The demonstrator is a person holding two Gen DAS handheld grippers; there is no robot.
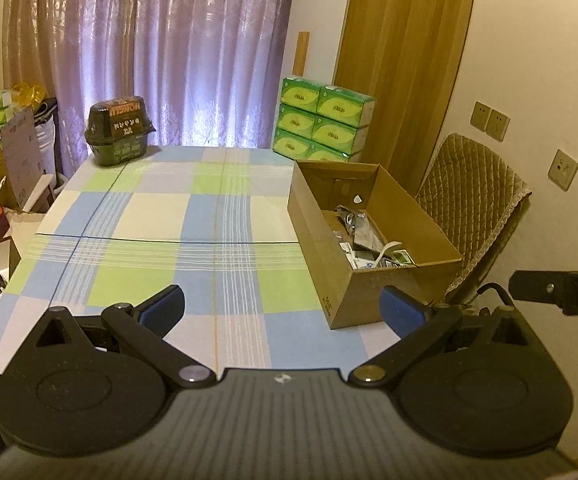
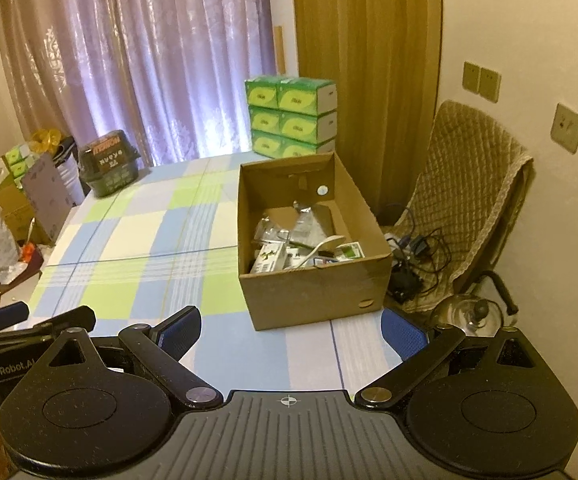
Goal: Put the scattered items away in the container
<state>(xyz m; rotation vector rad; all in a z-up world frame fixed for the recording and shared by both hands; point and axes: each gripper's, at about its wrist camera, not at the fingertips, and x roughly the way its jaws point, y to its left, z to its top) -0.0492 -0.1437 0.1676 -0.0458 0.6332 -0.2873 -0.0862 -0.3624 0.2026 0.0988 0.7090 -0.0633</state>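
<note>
An open cardboard box (image 1: 405,200) (image 2: 313,292) stands on the right side of the checked tablecloth. Inside lie several small items (image 2: 297,240) (image 1: 369,240): silver foil packets, small cartons and a white spoon. My left gripper (image 1: 283,312) hovers open above the table's near edge, left of the box, with nothing between its blue pads. My right gripper (image 2: 291,330) is open too and empty, just in front of the box's near wall. The left gripper's fingers (image 2: 5,316) show at the left edge of the right wrist view.
A dark green tub (image 1: 119,130) (image 2: 109,168) sits at the table's far left corner. Stacked green tissue packs (image 1: 321,124) (image 2: 291,118) stand behind the box. A quilted chair (image 2: 469,200) with cables and a kettle (image 2: 469,314) is to the right. Clutter lines the left side.
</note>
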